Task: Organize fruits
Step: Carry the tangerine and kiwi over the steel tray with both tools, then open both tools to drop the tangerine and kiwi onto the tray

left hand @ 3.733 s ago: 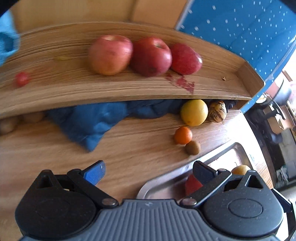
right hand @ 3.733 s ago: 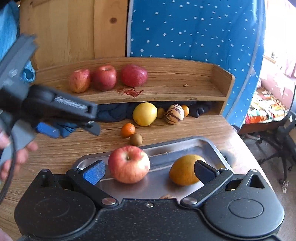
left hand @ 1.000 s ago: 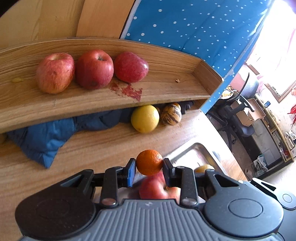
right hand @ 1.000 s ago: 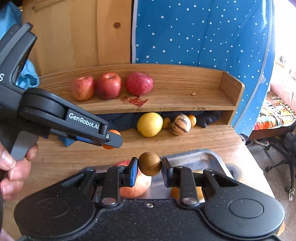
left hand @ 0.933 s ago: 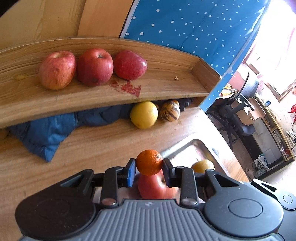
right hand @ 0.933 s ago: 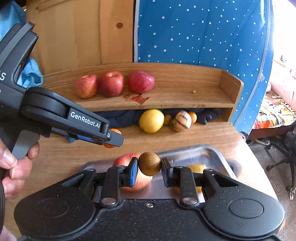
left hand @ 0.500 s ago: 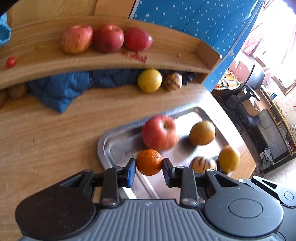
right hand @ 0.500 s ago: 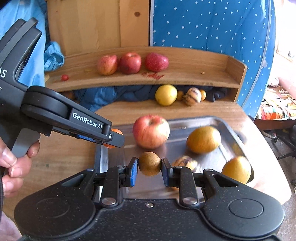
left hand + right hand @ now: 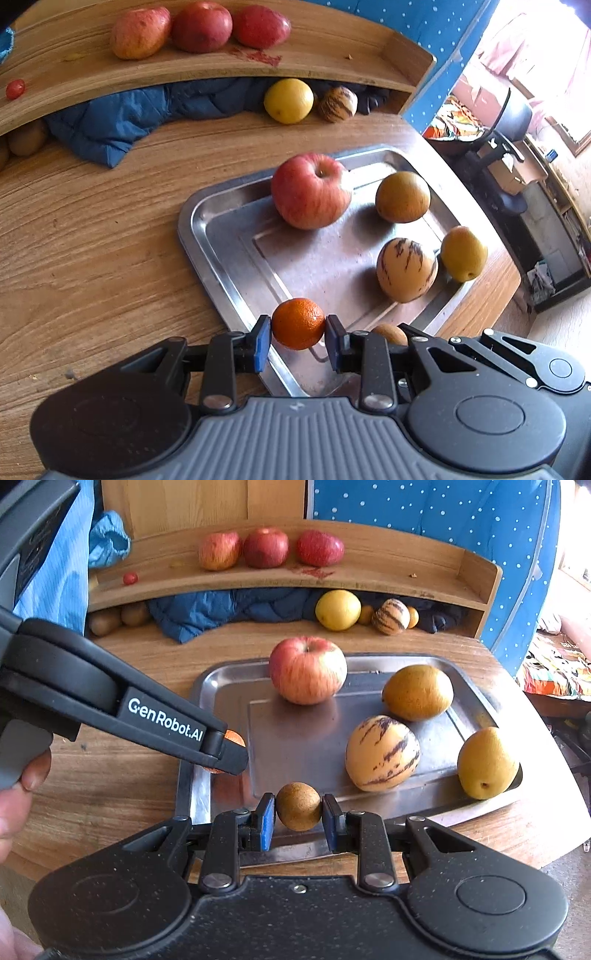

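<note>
Whereas a second earlier both grippers had hung in front of the wooden shelf [image 9: 369, 572], they had now dropped over the near-left part of the steel tray [image 9: 229, 251], which filled both views. The left gripper [image 9: 298, 334] pinched a small orange [image 9: 298, 324] above the tray's near-left rim; the right gripper [image 9: 298, 818] clamped a brown kiwi [image 9: 298, 805] above its near edge. In the tray lay a red apple [image 9: 307, 674] at the far side, a brown pear [image 9: 418, 692] to its right, a striped pepino melon [image 9: 382, 753] nearer, and a yellow pear [image 9: 487, 763] against the right rim. A hand [image 9: 14, 797] showed left of the tray.
</note>
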`<state>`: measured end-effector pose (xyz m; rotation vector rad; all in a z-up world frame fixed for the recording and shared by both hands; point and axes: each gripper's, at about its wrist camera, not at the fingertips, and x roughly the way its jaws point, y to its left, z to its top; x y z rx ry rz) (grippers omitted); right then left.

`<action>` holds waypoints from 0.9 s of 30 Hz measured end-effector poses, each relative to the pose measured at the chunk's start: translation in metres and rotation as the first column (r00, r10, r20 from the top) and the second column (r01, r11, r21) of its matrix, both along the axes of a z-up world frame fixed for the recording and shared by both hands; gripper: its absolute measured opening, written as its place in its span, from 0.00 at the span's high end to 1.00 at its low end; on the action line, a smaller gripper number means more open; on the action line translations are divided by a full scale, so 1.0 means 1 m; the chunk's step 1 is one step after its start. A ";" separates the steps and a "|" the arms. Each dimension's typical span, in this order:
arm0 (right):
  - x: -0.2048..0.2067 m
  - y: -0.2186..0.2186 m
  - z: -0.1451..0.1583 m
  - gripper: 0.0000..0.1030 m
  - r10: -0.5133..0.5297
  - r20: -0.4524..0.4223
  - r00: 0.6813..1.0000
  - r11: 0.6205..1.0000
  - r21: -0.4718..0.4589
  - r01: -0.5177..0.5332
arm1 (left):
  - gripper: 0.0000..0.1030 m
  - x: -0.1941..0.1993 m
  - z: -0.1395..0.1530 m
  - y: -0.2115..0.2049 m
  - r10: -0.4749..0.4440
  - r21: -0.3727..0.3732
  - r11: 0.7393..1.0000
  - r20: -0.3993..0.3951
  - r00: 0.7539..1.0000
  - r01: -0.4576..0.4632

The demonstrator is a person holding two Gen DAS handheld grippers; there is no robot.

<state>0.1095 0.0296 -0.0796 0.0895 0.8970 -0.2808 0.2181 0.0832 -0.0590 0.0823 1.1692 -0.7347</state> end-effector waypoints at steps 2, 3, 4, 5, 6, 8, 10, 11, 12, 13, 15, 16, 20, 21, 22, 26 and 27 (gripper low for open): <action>0.000 0.000 -0.002 0.72 0.002 -0.006 1.000 1.000 0.001 -0.002 | 0.67 0.000 -0.001 -0.001 -0.003 0.009 1.000 -0.004 1.000 0.003; 0.000 0.000 -0.002 0.72 0.002 -0.009 1.000 1.000 0.001 -0.002 | 0.67 0.000 -0.002 -0.001 -0.004 0.013 1.000 -0.006 1.000 0.004; 0.000 -0.001 -0.003 0.72 0.003 -0.011 1.000 1.000 0.003 -0.003 | 0.67 0.000 -0.003 -0.002 -0.005 0.015 1.000 -0.007 1.000 0.005; 0.000 -0.001 -0.003 0.72 0.004 -0.013 1.000 1.000 0.004 -0.004 | 0.67 0.000 -0.003 -0.002 -0.007 0.016 1.000 -0.007 1.000 0.007; 0.001 -0.002 -0.003 0.72 0.005 -0.014 1.000 1.000 0.005 -0.005 | 0.67 0.000 -0.002 -0.002 -0.008 0.017 1.000 -0.008 1.000 0.008; 0.002 -0.002 -0.004 0.72 0.006 -0.017 1.000 1.000 0.009 -0.006 | 0.67 0.001 -0.002 -0.003 -0.011 0.019 1.000 -0.010 1.000 0.011; 0.002 -0.002 -0.004 0.72 0.005 -0.018 1.000 1.000 0.011 -0.005 | 0.67 0.001 -0.002 -0.002 -0.008 0.016 1.000 -0.016 1.000 0.008; 0.002 -0.002 -0.004 0.71 0.004 -0.017 1.000 1.000 0.012 -0.004 | 0.66 0.001 -0.002 -0.001 -0.007 0.014 1.000 -0.019 1.000 0.007; 0.002 -0.002 -0.004 0.71 0.003 -0.017 1.000 1.000 0.014 -0.003 | 0.64 0.002 -0.002 -0.001 -0.004 0.013 1.000 -0.025 1.000 0.004; 0.002 -0.002 -0.004 0.70 0.002 -0.017 1.000 1.000 0.014 -0.002 | 0.59 0.002 -0.002 0.001 0.000 0.003 1.000 -0.034 0.999 0.000; 0.000 -0.002 -0.002 0.69 -0.003 -0.016 1.000 1.000 0.014 0.003 | 0.54 0.003 0.000 0.005 0.017 -0.015 1.000 -0.050 0.999 -0.017; -0.001 -0.002 -0.001 0.67 -0.007 -0.015 1.000 1.000 0.015 0.007 | 0.51 0.003 0.001 0.006 0.021 -0.015 1.000 -0.051 0.998 -0.022; -0.009 -0.001 0.006 0.51 -0.019 0.002 1.000 0.999 0.030 0.019 | 0.33 0.000 0.009 0.012 0.034 -0.017 0.999 -0.038 0.999 -0.035; -0.011 -0.001 0.008 0.48 -0.021 0.007 1.000 0.999 0.033 0.021 | 0.27 -0.001 0.011 0.014 0.039 -0.017 0.999 -0.034 0.999 -0.040; -0.013 -0.001 0.010 0.41 -0.025 0.010 1.000 0.999 0.035 0.025 | 0.21 -0.002 0.013 0.016 0.044 -0.017 0.999 -0.030 0.999 -0.045; -0.023 0.001 0.017 0.15 -0.044 0.026 0.999 0.998 0.045 0.043 | 0.07 -0.006 0.018 0.029 0.088 -0.008 0.996 -0.019 0.996 -0.088; -0.026 0.001 0.018 0.12 -0.050 0.028 0.998 0.998 0.046 0.049 | 0.04 -0.007 0.018 0.032 0.102 -0.005 0.995 -0.021 0.995 -0.102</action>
